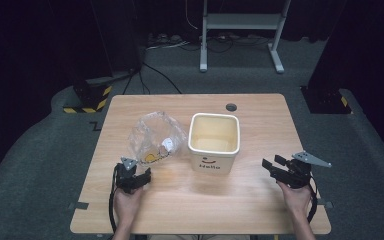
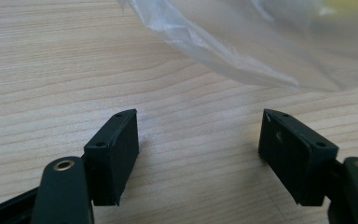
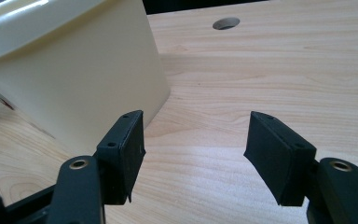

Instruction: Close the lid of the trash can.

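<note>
Both grippers matte black: left gripper (image 1: 141,176) has black cable trailing back, small grey plate on top; right gripper (image 1: 274,166) carries larger grey triangular plate. Jaw pads rectangular, two screw holes each, brass pivot bushings.

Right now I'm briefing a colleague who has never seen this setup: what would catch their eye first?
Probably the cream square bin, printed with a smile and "Hello", standing upright and empty at the middle of the wooden table. Just left of it lies a crumpled clear plastic bag with a yellow mark. Nearer the person, the left gripper sits just short of the bag and the right gripper right of the bin, both open and empty.
</note>
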Tool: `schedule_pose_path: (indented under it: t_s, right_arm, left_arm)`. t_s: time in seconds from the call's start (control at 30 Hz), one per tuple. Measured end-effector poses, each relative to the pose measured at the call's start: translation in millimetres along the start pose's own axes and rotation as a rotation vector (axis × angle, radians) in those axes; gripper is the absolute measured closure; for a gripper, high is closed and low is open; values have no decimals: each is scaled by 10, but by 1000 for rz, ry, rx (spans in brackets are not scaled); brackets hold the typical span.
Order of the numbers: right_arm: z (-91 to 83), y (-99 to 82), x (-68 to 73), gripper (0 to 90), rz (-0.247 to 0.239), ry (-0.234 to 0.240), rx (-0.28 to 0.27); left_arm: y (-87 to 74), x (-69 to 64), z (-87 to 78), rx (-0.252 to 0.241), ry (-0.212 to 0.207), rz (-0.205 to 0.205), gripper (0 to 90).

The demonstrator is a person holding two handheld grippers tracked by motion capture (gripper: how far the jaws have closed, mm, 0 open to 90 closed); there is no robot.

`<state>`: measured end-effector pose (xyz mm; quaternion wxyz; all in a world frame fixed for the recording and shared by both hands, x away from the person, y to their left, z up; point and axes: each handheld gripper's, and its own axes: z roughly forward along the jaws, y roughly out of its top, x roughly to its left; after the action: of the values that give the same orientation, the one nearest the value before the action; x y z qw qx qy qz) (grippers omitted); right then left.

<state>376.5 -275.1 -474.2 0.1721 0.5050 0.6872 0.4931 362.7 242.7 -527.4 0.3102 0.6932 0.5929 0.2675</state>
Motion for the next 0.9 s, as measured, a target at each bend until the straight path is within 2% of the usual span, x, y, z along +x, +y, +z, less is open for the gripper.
schedule_pose_path:
  t_s: [0.57, 0.9]
  right_arm:
    - [116, -160, 7, 371, -9, -22, 41]
    - [209, -247, 26, 373, -44, -53, 78]
  left_arm:
    - [0, -2, 0, 0, 1, 1, 288]
    - [0, -2, -1, 0, 1, 1, 288]
